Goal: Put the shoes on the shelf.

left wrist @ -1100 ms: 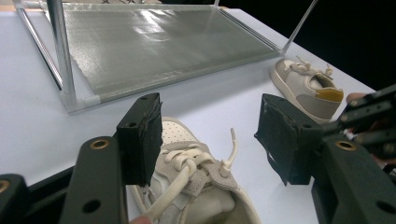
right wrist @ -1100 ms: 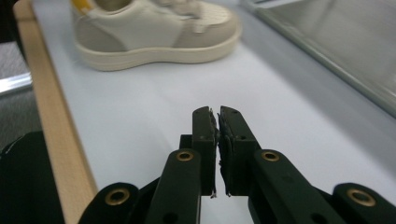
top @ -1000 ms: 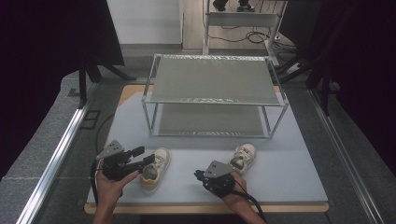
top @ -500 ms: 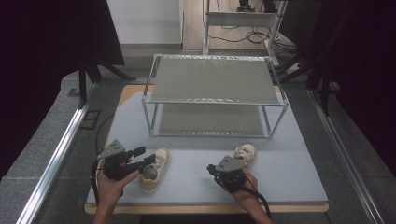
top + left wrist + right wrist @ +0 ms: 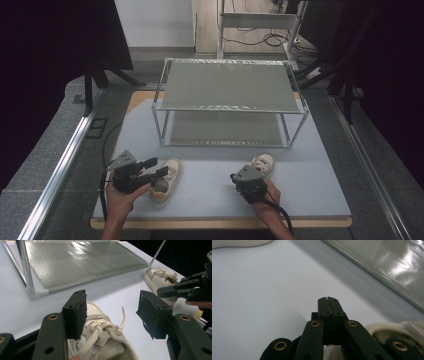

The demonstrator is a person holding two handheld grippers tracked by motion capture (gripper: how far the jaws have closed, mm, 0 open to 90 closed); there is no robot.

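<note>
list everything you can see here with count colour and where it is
cream lace-up sneakers: 2, off-white; the left sneaker lies under the left gripper's jaws, the right sneaker beside the right gripper
two-tier metal shelf rack: 1, silver frame with grey mesh shelves, mid-table beyond the shoes
flat table mat: 1, pale grey, covering the tabletop
wooden tabletop edge: 1, tan, along the near side
floor cables: several, black, behind the table
left gripper: 1, black, jaws open astride the left sneaker's laces
right gripper: 1, black, jaws shut on nothing, above the mat
hands: 2, the left hand and right hand at the near edge
</note>
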